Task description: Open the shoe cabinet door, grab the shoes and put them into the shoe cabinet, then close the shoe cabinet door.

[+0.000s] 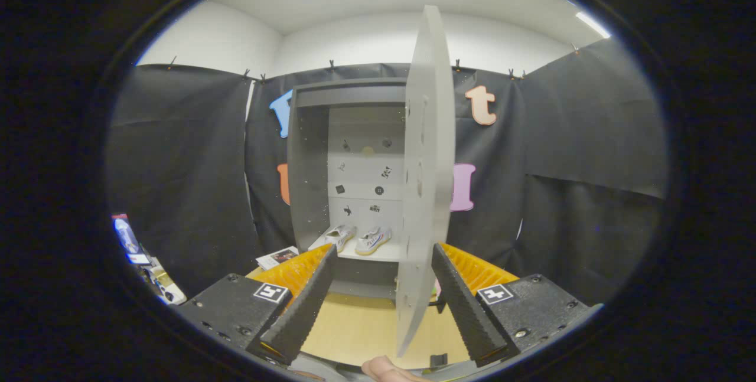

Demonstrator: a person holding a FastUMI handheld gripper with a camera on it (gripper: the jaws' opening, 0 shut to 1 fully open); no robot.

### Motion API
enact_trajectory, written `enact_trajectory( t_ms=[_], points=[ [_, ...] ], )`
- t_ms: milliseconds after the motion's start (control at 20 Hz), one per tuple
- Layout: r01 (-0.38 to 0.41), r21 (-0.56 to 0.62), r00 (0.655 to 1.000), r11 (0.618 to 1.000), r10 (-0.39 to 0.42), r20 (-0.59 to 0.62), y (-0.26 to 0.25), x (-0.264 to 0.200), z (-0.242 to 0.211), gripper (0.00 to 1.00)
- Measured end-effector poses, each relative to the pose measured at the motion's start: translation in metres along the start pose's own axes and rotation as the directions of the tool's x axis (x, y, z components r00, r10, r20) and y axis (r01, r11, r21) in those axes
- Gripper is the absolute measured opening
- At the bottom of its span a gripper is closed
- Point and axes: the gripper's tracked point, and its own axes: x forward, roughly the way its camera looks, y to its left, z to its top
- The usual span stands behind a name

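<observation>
A grey shoe cabinet stands against the booth wall with its door swung out edge-on toward me. On the cabinet's bottom shelf sits a pair of white shoes, side by side. My gripper is open, and the lower free edge of the door hangs between its fingers, nearer the right finger, without either finger pressing on it. The shoes lie beyond the fingertips, inside the cabinet.
A light wooden floor runs from the fingers to the cabinet base. A booklet lies on the floor left of the cabinet. Some clutter sits at the far left. A fingertip of the person's hand shows below the door.
</observation>
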Motion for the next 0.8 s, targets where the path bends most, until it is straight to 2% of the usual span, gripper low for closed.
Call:
enact_trajectory(
  t_ms=[400,650,800],
  points=[
    [0.094,-0.014,0.995,0.995,-0.094,0.023,-0.110,-0.022,-0.016,1.00],
    [0.145,0.002,0.989,0.989,-0.145,0.040,-0.167,0.024,-0.042,1.00],
    [0.129,-0.008,0.992,0.992,-0.129,0.014,-0.181,0.052,-0.059,1.00]
  ],
)
